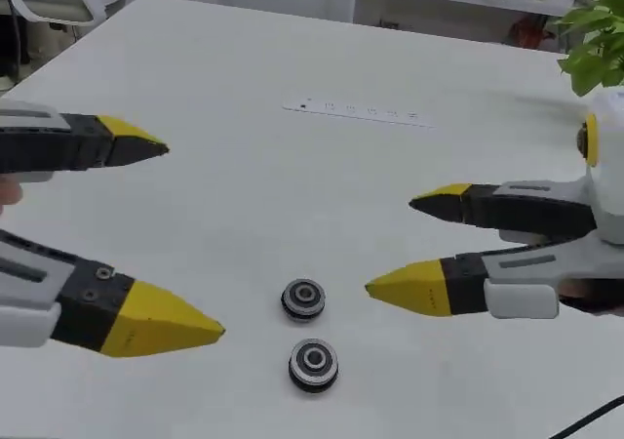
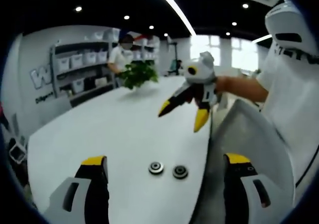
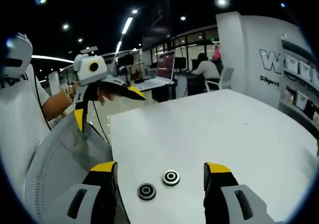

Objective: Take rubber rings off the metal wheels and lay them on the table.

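1. The left gripper (image 1: 195, 240) has its jaws spread wide with nothing between them, and it touches nothing above the white table (image 1: 292, 205).
2. The right gripper (image 1: 388, 245) faces it, its jaws parted less widely and also empty. Its lower tip is near the far wheel (image 1: 303, 299) but apart from it.
3. The far wheel and the near wheel (image 1: 313, 364) lie flat between the grippers, close together by the table's near edge. Each has its black rubber ring (image 1: 288, 307) on.
4. A white strip (image 1: 356, 112) lies toward the far edge, and a plant (image 1: 595, 39) stands at the far right corner.

Bright, even light from ceiling strips (image 2: 172, 7); faint shadows on the table (image 1: 292, 195); fisheye edges bend.
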### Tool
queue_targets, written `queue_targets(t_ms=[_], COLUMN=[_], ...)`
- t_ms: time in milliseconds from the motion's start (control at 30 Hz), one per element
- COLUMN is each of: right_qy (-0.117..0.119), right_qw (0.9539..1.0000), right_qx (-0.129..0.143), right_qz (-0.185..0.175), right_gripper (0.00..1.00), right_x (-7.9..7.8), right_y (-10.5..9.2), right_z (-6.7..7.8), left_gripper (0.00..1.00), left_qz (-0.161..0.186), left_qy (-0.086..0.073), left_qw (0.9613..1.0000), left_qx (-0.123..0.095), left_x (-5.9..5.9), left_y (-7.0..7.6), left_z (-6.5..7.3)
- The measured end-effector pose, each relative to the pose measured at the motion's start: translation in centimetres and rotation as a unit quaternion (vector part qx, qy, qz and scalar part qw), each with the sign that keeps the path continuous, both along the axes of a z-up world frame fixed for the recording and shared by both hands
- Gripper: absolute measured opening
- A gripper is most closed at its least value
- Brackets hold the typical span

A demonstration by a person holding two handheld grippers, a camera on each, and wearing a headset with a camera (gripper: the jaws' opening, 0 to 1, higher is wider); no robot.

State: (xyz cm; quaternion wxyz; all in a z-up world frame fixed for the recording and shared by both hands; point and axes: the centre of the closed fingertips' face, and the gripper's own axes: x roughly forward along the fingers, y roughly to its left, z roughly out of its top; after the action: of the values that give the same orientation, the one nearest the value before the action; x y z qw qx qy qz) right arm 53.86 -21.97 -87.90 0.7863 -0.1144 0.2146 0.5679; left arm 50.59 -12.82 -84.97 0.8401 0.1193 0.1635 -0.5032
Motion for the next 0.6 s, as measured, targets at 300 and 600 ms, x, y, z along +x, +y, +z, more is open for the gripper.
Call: queue_targets(t_ms=[300, 600], right_qy=[-0.017, 0.003], right_qw=[0.9989, 0.9978], right_qx=[0.007, -0.01], right_qz=[0.042, 0.066], right_gripper=[0.63, 0.56], right_x=[0.5, -0.5], right_y=[2.5, 2.3], right_z=[-0.3, -4.0], left_gripper=[0.96, 0.87], left_qz=[-0.032, -0.051], left_qy=[-0.038, -0.033], left_qw=[0.9985, 0.9979], left_qx=[-0.022, -0.023], left_x=[1.3, 1.5], left_y=[-3.6, -6.2], left_z=[0.5, -1.3])
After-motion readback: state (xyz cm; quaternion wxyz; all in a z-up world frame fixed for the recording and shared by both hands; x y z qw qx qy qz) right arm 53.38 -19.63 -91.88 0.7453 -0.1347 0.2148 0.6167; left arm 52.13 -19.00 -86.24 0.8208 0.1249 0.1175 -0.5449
